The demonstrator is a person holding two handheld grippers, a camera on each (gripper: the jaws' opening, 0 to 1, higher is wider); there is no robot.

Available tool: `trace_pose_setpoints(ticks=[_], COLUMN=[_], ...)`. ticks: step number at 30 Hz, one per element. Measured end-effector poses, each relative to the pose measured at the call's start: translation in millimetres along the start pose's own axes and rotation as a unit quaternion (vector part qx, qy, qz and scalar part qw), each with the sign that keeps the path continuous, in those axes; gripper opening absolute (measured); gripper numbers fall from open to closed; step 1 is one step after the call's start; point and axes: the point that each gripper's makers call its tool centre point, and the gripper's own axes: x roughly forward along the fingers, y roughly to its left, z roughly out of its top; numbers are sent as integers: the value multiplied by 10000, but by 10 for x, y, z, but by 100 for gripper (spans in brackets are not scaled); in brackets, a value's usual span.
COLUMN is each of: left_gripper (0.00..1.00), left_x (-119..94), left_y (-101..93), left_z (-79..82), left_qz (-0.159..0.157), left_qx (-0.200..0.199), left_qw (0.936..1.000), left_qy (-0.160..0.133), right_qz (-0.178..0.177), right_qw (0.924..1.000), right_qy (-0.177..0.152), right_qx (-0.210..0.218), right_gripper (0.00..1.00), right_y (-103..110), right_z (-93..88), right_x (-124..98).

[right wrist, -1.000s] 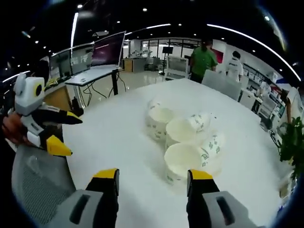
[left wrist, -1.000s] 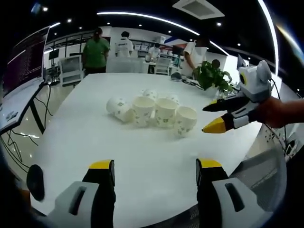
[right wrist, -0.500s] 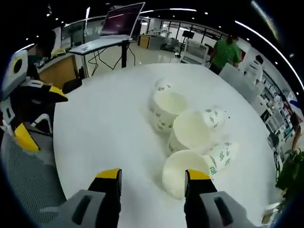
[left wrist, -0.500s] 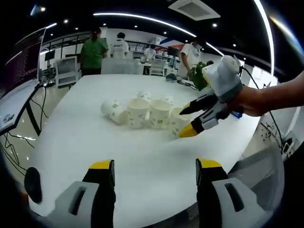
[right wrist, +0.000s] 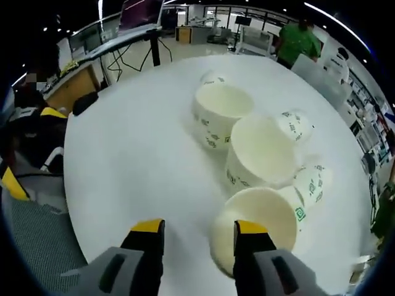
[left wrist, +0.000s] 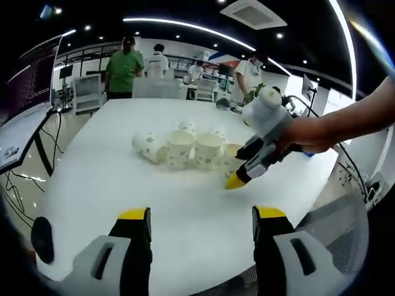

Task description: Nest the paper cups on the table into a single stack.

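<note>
My right gripper (right wrist: 199, 227), jaws apart and empty, sits right at the nearest cup (right wrist: 262, 216), upright near the table (right wrist: 142, 148) edge, rim by my right-hand jaw. My left gripper (left wrist: 200, 217), unclenched, hangs well back.

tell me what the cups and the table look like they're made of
The cups: thin paper by the look, matte off-white inside, small green printed marks outside, with a rolled rim. The table: a smooth white top, likely laminate or painted board; it shows a soft sheen, though the exact material is hard to tell.
</note>
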Motion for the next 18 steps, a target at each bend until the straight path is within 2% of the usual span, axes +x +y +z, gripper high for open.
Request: trace_pose_setpoints(ticks=[2, 4, 8, 12, 14, 15, 18], left_gripper=[65, 65, 65, 65, 65, 65, 65], left_x=[0, 5, 22, 30, 39, 46, 45], left_y=[-4, -15, -35, -33, -22, -9, -3], left_z=[5, 0, -18, -28, -31, -34, -32], left_qz=[5, -9, -29, -43, -41, -39, -22], left_qx=[43, 89, 216, 239, 228, 221, 220], left_qw=[10000, 10000, 9997, 9997, 9997, 9997, 9997], left_qy=[-4, 15, 64, 90, 93, 94, 94], right_qz=[-132, -105, -106, -93, -77, -145, 16], right_qw=[9998, 9998, 9998, 9995, 9990, 9987, 9990], right_qy=[89, 107, 163, 249, 323, 308, 279], right_qx=[-126, -101, -78, -170, -285, -370, -335], right_gripper=[42, 39, 20, 9, 0, 0, 0], right_y=[-6, -20, -35, -18, -6, -12, 57], right_z=[-13, -17, -31, -70, -103, -92, -90], right_x=[-24, 7, 29, 36, 32, 0, -33])
